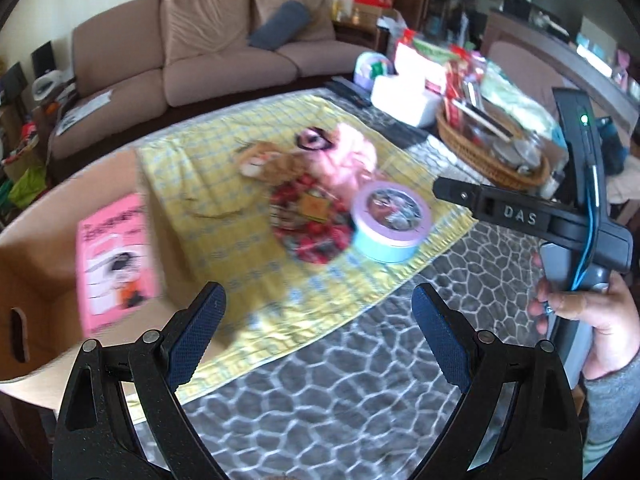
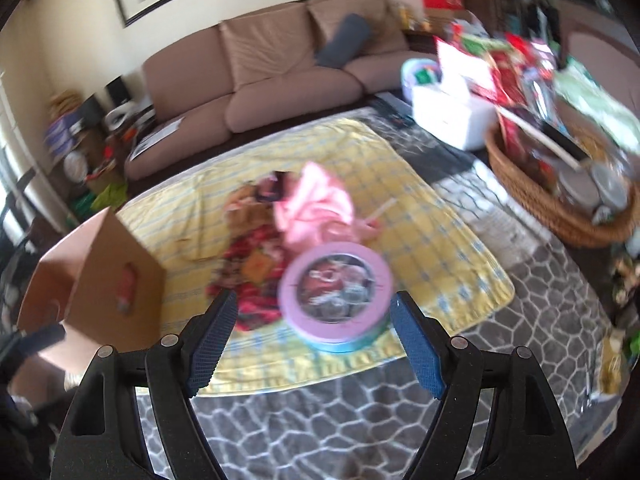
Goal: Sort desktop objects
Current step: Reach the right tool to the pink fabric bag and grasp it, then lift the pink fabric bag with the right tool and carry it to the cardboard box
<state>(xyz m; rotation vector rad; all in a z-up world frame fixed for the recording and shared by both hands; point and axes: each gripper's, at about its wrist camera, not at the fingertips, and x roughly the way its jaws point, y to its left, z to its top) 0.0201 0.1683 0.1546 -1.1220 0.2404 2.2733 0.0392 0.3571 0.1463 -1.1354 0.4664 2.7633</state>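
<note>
A round tin with a lilac lid and pale blue wall sits on a yellow checked cloth; it also shows in the right wrist view. Behind it lie a red patterned pouch, a pink cloth bundle and a tan plush toy. An open cardboard box at the left holds a pink card. My left gripper is open and empty above the cloth's near edge. My right gripper is open, empty, just short of the tin.
A wicker basket full of packets stands at the right beside a white box. A brown sofa runs along the back. A grey patterned cover lies under the cloth. The right gripper's handle shows in the left view.
</note>
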